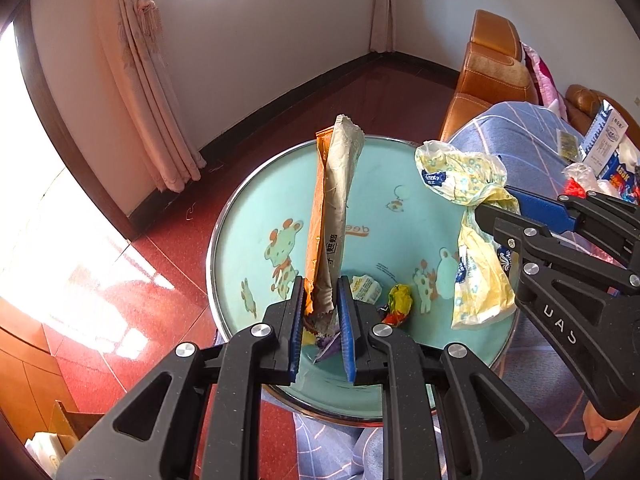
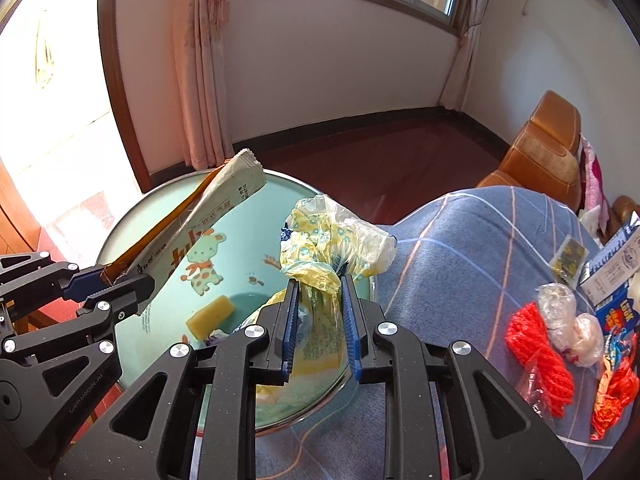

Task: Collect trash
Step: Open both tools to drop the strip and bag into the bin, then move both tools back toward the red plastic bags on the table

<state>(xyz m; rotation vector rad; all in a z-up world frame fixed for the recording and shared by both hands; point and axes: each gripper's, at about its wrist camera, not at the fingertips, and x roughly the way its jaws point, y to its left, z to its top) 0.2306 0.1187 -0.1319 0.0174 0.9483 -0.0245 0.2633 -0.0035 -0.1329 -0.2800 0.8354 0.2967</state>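
Observation:
A teal basin [image 1: 256,208] printed with cartoon animals stands below both grippers. My left gripper [image 1: 320,285] is shut on the lower end of a long orange and beige snack wrapper [image 1: 336,200], which sticks up over the basin. In the right wrist view the left gripper [image 2: 120,280] holds that wrapper [image 2: 224,196] slanting over the basin [image 2: 248,240]. My right gripper [image 2: 319,284] is shut on a crumpled yellow plastic bag [image 2: 320,236] at the basin's right rim. From the left wrist view, the bag [image 1: 476,272] hangs from the right gripper [image 1: 494,200].
Small scraps lie in the basin: a crumpled paper [image 1: 366,286] and a colourful candy wrapper [image 1: 400,302]. A blue plaid cloth [image 2: 480,240] at right carries red net bags [image 2: 536,360], clear plastic [image 2: 568,320] and a blue carton [image 2: 612,276]. An orange leather chair [image 2: 548,148] stands behind.

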